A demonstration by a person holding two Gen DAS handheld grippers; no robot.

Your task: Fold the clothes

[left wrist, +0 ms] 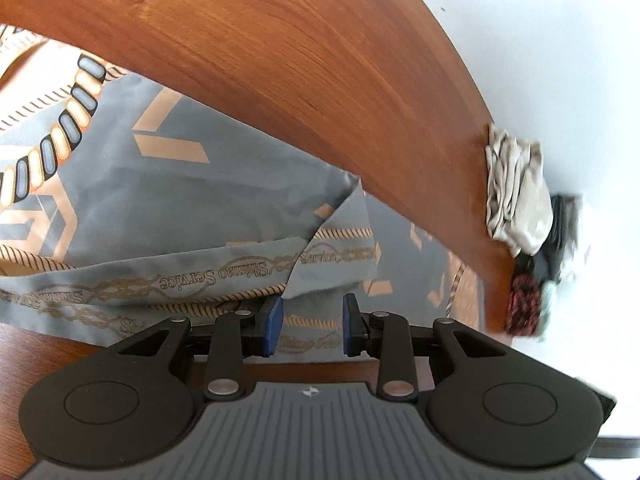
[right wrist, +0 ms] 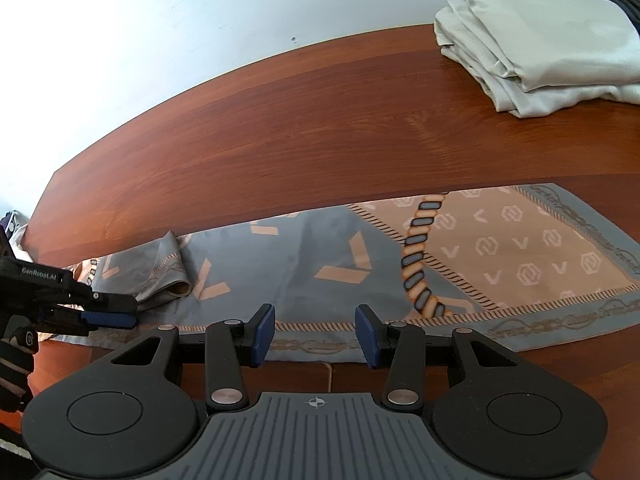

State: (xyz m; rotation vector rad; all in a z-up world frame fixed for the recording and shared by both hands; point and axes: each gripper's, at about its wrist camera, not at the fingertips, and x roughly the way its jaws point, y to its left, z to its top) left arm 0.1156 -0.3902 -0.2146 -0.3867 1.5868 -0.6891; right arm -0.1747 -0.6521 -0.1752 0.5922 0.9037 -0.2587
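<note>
Scarf [right wrist: 320,264] hem lies flat between the right claw's [right wrist: 316,334] spread pads.

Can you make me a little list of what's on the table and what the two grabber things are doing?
Table: reddish-brown wooden table
Cloth being folded: grey and tan patterned silky scarf, spread flat along the near edge, one corner flipped over at its left end
Finished pile: folded beige cloth stack, far right corner
Behind the pile: dark clothes, too blurred to tell
Left gripper: jaws apart over the scarf's near hem, gripping nothing
Right gripper: jaws apart over the scarf's near hem, gripping nothing
</note>
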